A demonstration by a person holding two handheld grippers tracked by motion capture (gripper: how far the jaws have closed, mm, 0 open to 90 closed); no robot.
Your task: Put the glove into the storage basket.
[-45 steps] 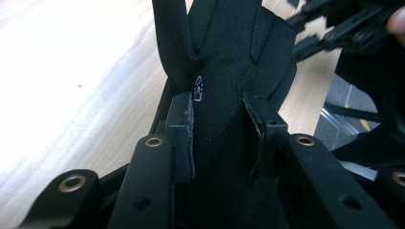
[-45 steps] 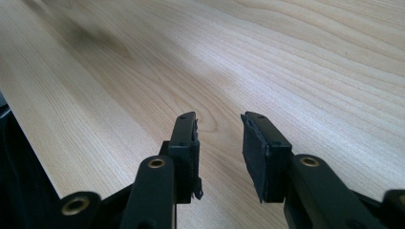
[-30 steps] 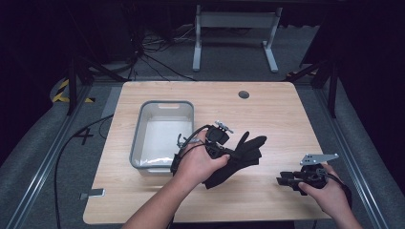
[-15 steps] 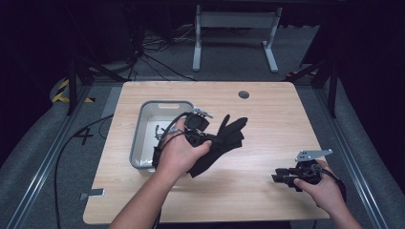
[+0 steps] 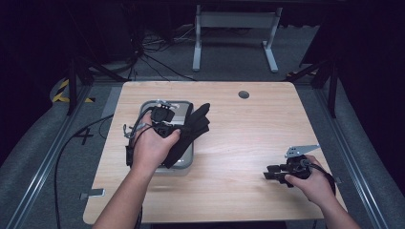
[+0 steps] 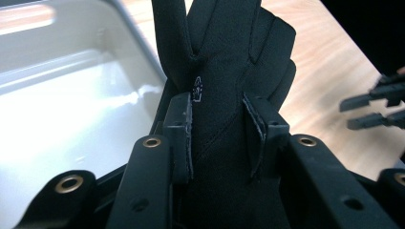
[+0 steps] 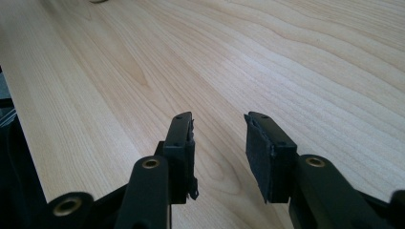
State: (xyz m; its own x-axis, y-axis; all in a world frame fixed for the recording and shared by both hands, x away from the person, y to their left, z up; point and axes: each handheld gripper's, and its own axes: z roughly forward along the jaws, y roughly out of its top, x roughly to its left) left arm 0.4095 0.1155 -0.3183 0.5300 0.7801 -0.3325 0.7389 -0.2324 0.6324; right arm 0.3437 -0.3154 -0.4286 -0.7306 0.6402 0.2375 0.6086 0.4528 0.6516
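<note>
A black glove hangs from my left gripper, which is shut on it. The glove sits over the right edge of the metal tray. In the left gripper view both pads press the glove at its palm, with its fingers pointing away past the left gripper and the tray below at the left. My right gripper stands low over the table near the front right; its jaws have just been opening. Nothing lies between the jaws of the right gripper, just bare wood.
The wooden table has a small round hole near its far edge. A metal stand and cables lie on the floor beyond it. The right gripper shows at the right edge of the left gripper view.
My left hand has carried the glove left and away, from the table's middle to over the tray. The right gripper has shifted a little to the left.
</note>
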